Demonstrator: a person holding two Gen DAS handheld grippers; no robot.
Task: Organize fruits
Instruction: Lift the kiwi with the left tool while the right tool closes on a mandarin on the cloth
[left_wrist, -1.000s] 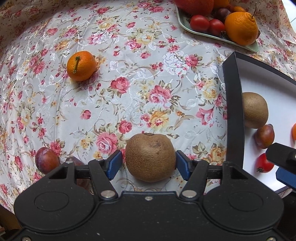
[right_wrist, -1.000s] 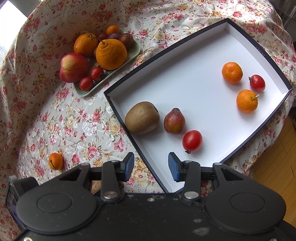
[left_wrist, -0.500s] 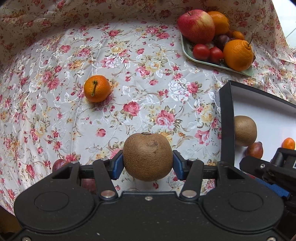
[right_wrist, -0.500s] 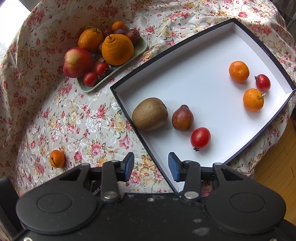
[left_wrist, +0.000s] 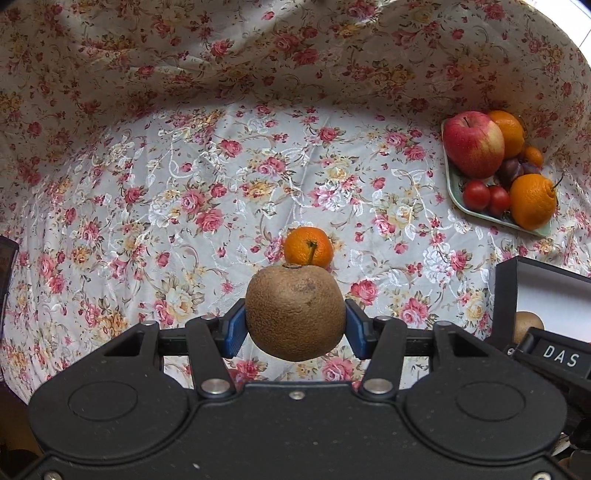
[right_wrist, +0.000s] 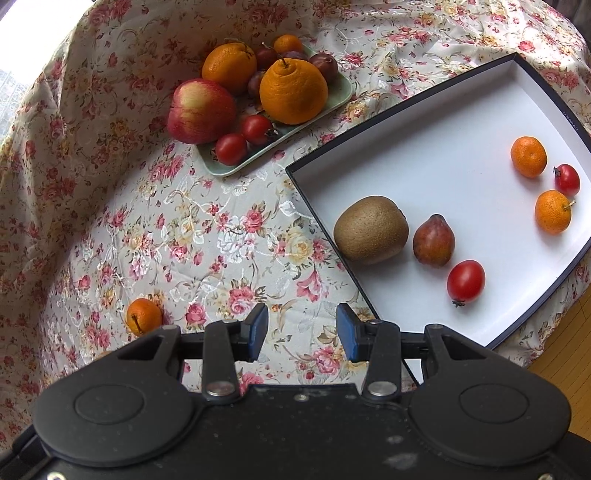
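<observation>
My left gripper (left_wrist: 295, 328) is shut on a brown kiwi (left_wrist: 295, 314) and holds it above the floral tablecloth. A small tangerine (left_wrist: 308, 247) lies on the cloth just beyond it, also in the right wrist view (right_wrist: 143, 315). My right gripper (right_wrist: 301, 328) is open and empty over the cloth, left of the black-rimmed white box (right_wrist: 461, 122). The box holds a second kiwi (right_wrist: 371, 229), a small red pear (right_wrist: 433, 240), a tomato (right_wrist: 465, 282), two tangerines (right_wrist: 528, 157) and another small tomato (right_wrist: 567, 180).
A green plate (right_wrist: 332, 99) at the back carries an apple (right_wrist: 201, 110), oranges, plums and small tomatoes; it shows at the right in the left wrist view (left_wrist: 452, 184). The box corner (left_wrist: 506, 295) sits at the right. Wooden floor (right_wrist: 569, 354) lies past the table edge.
My left gripper has lifted the kiwi off the cloth and swung left, so the tangerine now sits straight ahead. The right gripper has shifted left, staying open.
</observation>
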